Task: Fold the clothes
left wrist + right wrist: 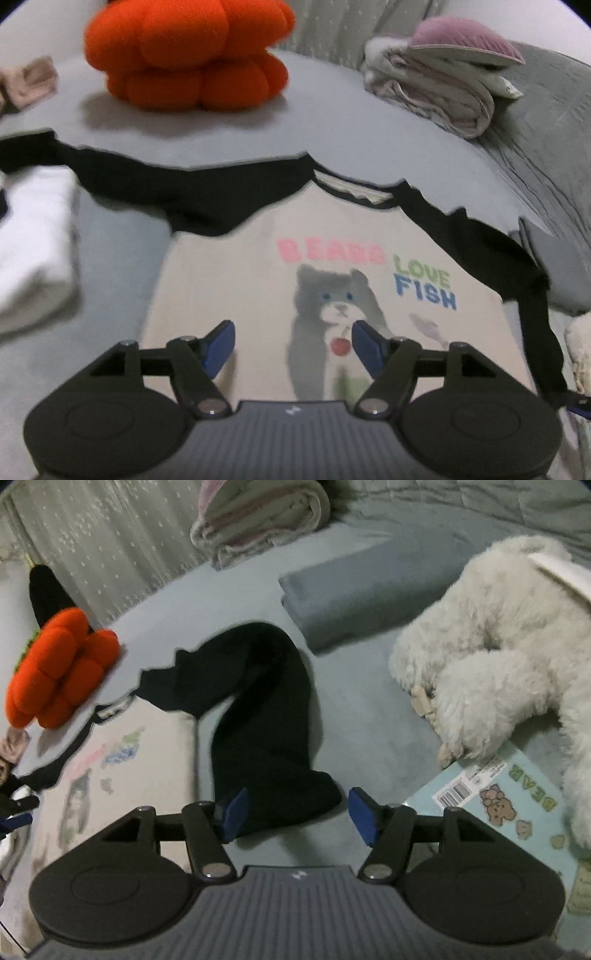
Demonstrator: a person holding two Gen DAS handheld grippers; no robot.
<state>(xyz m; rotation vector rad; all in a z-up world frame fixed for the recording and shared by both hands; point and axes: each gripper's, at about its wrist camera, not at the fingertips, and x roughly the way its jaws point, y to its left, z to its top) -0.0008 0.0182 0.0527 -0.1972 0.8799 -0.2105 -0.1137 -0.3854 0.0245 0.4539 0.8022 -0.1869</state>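
A cream shirt (236,288) with black sleeves and a grey bear print lies flat, front up, on the grey bed sheet (332,125). My left gripper (293,345) is open and empty, hovering over the shirt's lower front. In the right wrist view the shirt's body (155,753) lies at the left and its black right sleeve (258,709) bends down across the sheet. My right gripper (297,819) is open and empty, with the sleeve's cuff end between and just beyond its fingertips.
An orange plush cushion (188,55) sits at the back. Folded white cloth (33,236) lies at the left, a bundled blanket (436,92) at the back right. A white plush toy (498,646), a picture book (509,805) and a folded grey sheet (369,590) lie to the right.
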